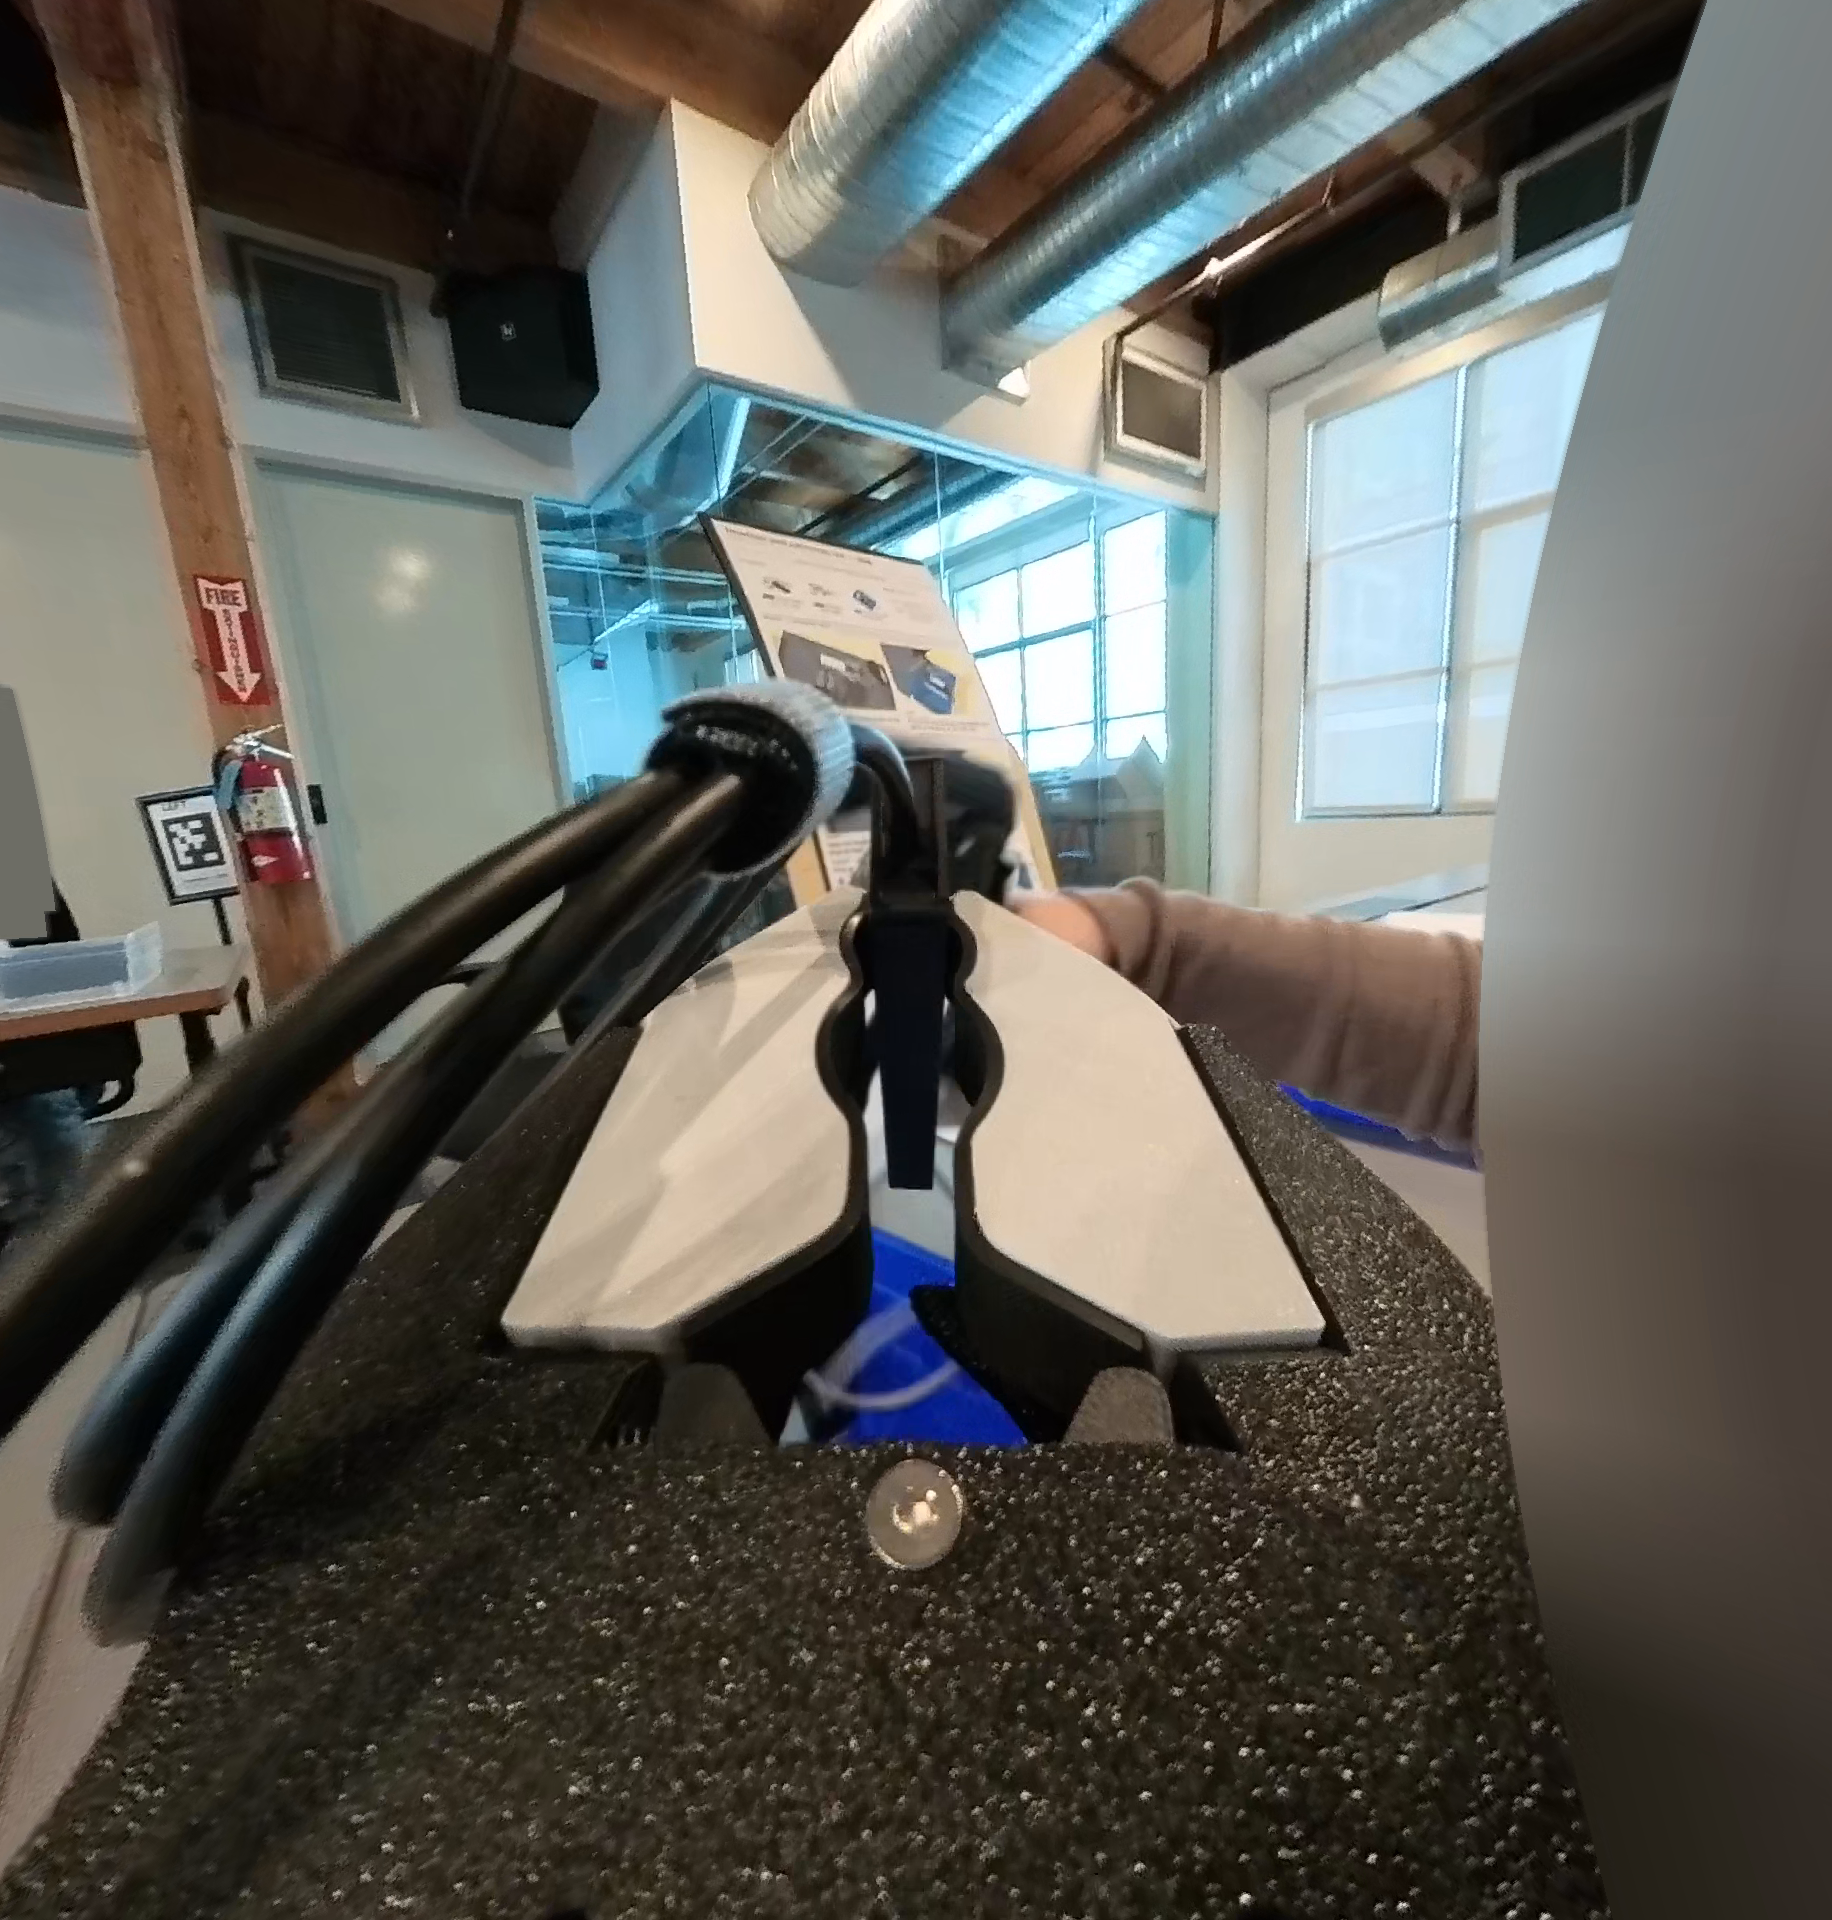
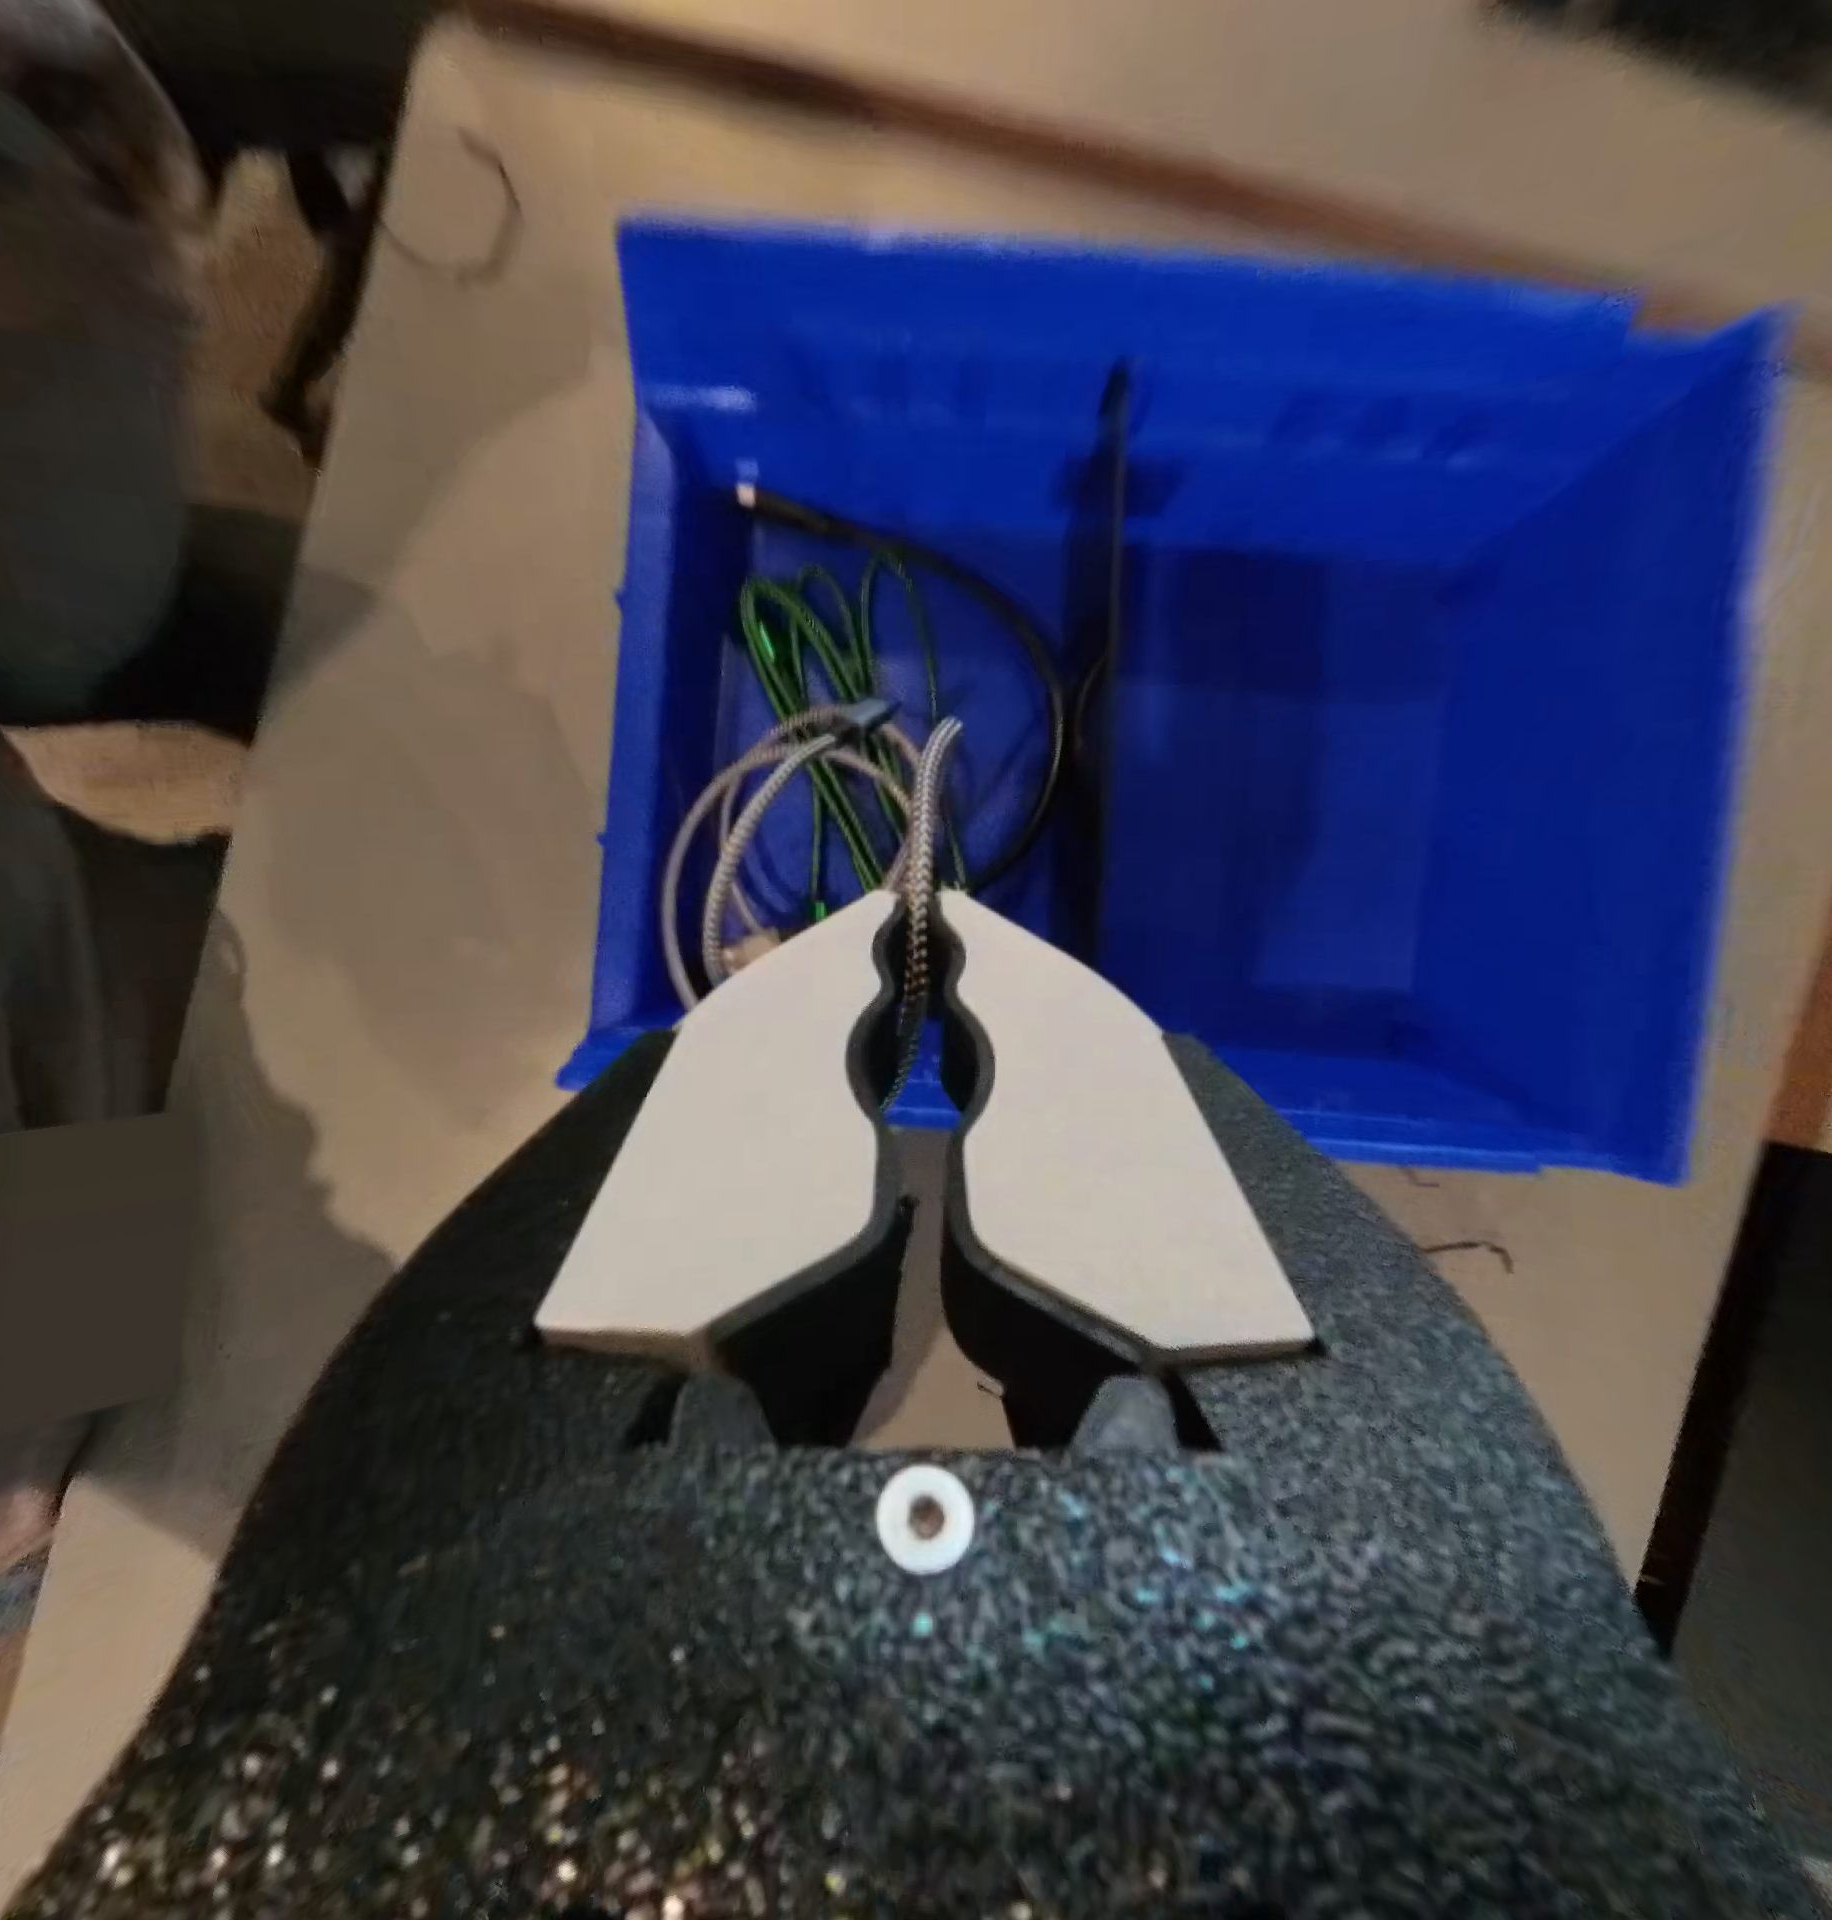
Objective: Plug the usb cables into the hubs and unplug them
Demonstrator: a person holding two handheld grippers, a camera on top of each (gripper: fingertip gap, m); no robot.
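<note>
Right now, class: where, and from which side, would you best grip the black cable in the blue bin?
Black cable: near its pale plug end, far-left corner, clear of the green cable. Probably come from above: blue bin walls and divider block the sides.

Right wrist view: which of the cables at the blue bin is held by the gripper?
The grey braided cable: the right gripper is shut on it, while the green cable and black cable lie loose in the blue bin.
</note>
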